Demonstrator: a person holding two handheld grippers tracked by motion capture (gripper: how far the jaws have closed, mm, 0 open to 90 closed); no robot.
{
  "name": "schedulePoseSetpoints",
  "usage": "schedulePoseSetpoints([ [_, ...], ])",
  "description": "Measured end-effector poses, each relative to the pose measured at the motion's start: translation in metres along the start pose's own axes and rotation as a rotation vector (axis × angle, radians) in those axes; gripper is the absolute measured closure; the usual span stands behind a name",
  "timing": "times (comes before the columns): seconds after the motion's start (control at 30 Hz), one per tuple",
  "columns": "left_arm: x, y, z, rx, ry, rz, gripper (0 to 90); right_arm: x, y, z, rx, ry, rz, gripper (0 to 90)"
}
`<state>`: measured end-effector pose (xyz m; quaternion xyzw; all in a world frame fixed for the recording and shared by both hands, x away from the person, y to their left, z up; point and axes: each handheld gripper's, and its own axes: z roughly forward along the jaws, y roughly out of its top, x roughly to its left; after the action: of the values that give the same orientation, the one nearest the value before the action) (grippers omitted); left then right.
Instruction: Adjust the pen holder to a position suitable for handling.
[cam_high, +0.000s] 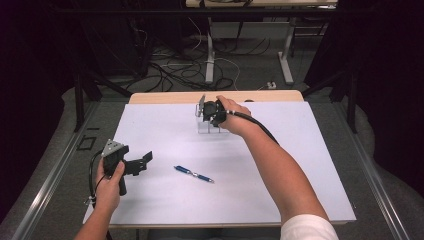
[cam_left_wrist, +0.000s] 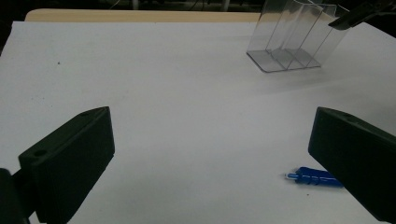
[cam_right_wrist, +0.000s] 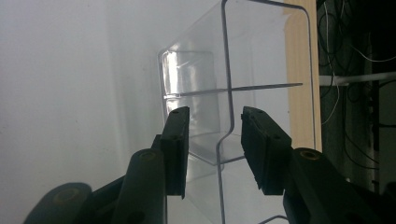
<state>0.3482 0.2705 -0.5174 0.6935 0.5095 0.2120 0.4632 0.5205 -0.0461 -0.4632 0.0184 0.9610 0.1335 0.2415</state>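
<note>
A clear plastic holder with several compartments stands at the far middle of the white board. My right gripper hangs over it. In the right gripper view this gripper straddles one wall of the holder, with a small gap on each side, and the pads are not pressing on it. A blue pen lies flat near the board's middle. My left gripper hovers at the left, open and empty, aimed toward the pen. In the left gripper view, the left gripper frames the pen's tip and the holder beyond.
The white board covers most of a wooden table, whose far edge shows behind the holder. Past it are table legs and loose cables on the floor. Dark curtains close both sides.
</note>
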Motion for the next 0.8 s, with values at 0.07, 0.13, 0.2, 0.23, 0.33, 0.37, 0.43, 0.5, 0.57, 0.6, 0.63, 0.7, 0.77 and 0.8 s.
schedulePoseSetpoints([
  [0.07,0.0003,-0.0001,0.0001,-0.001,0.000,0.000,0.4,0.0003,0.0009,0.0025,0.006,0.004,-0.007,63.2],
  [0.13,0.0003,-0.0001,0.0000,-0.002,0.000,0.000,0.4,0.0004,0.0016,0.0038,0.004,0.000,-0.017,63.4],
  [0.2,0.0004,-0.0001,0.0000,-0.001,0.000,0.000,0.4,0.0005,0.0023,0.0039,0.006,0.005,-0.012,63.8],
  [0.23,0.0004,-0.0001,0.0001,-0.001,0.000,0.000,0.4,0.0007,0.0026,0.0043,0.005,0.004,-0.009,64.1],
  [0.33,0.0003,-0.0003,0.0001,0.002,0.000,-0.002,0.4,0.0007,0.0034,0.0058,0.010,0.011,-0.017,65.2],
  [0.37,0.0002,-0.0003,0.0001,0.002,0.000,-0.001,0.4,0.0007,0.0034,0.0058,0.010,0.011,-0.017,65.2],
  [0.43,0.0002,-0.0003,0.0002,0.002,0.000,-0.001,0.4,0.0008,0.0032,0.0084,-0.005,0.012,-0.025,68.1],
  [0.5,0.0002,-0.0003,0.0001,0.000,0.001,-0.001,0.4,0.0011,0.0040,0.0070,0.022,0.016,-0.024,68.4],
  [0.57,0.0001,-0.0001,0.0001,-0.005,0.000,-0.004,0.4,0.0013,0.0043,0.0069,0.022,0.016,-0.027,71.5],
  [0.6,0.0001,-0.0001,0.0001,-0.005,0.000,-0.004,0.4,0.0012,0.0044,0.0063,0.023,0.019,-0.027,73.7],
  [0.63,0.0001,-0.0001,0.0000,-0.005,0.000,-0.005,0.4,0.0012,0.0044,0.0063,0.023,0.019,-0.027,73.7],
  [0.7,-0.0001,-0.0001,0.0002,-0.005,0.000,-0.005,0.4,0.0015,0.0045,0.0059,0.006,0.023,-0.022,80.0],
  [0.77,0.0000,-0.0001,0.0002,-0.004,0.000,-0.001,0.4,0.0014,0.0051,0.0046,0.017,0.023,-0.031,81.6],
  [0.8,0.0000,0.0000,0.0001,0.000,0.000,0.001,0.4,0.0015,0.0058,0.0035,0.028,0.029,-0.032,82.0],
])
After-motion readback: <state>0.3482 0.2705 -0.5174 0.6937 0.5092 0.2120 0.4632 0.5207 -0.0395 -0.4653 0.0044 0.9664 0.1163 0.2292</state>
